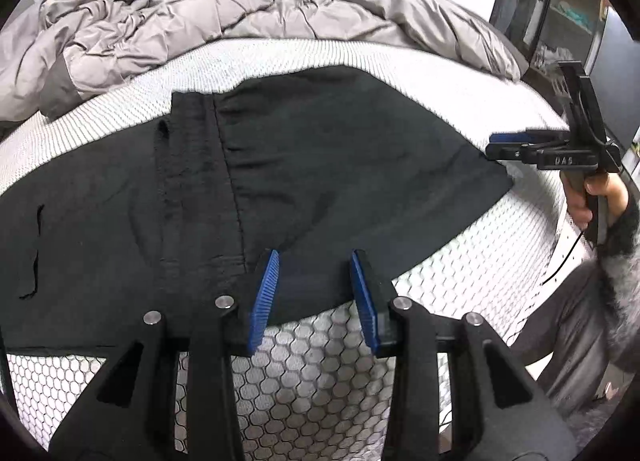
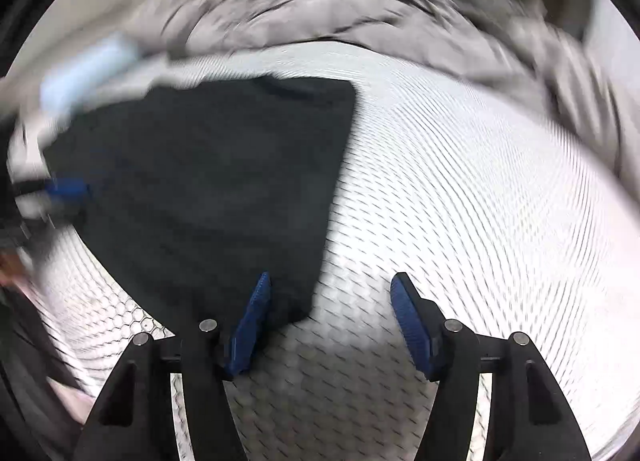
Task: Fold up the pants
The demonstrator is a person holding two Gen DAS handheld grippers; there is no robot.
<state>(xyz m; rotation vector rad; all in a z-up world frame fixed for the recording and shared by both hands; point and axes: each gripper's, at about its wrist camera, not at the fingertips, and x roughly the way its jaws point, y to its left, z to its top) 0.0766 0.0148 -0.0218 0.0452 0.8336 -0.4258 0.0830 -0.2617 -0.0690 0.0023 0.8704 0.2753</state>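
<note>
Across the middle of the left wrist view, the black pants [image 1: 280, 181] lie spread flat on the white honeycomb-patterned mattress [image 1: 320, 373], waistband seam running top to bottom left of centre, one corner reaching out to the right. Behind them, along the top of the frame, a rumpled grey duvet [image 1: 200, 21] is heaped up.

At the bottom centre, the left gripper [image 1: 314, 293] has its blue pads standing apart, released, with the near edge of the pants lying between them; the pads are not pressing on the cloth. Over at the right edge of that same view, the right gripper [image 1: 508, 143] sits just at the pants' right-hand corner, a hand [image 1: 588, 197] in a fuzzy grey sleeve [image 1: 624, 253] wrapped round its handle. From this side-on angle its jaws cannot be read.

Now the right wrist view, heavily smeared with blur. The right gripper [image 2: 328, 321] shows its jaws wide, nothing clamped. The left blue pad [image 2: 250, 329] overlaps the bottom corner of the pants [image 2: 200, 181]; the right pad hangs over bare mattress [image 2: 440, 181]. The pants fill the left-centre of this frame. Far left, a blurred streak of blue marks the left gripper [image 2: 68, 189] at the cloth's edge.
</note>
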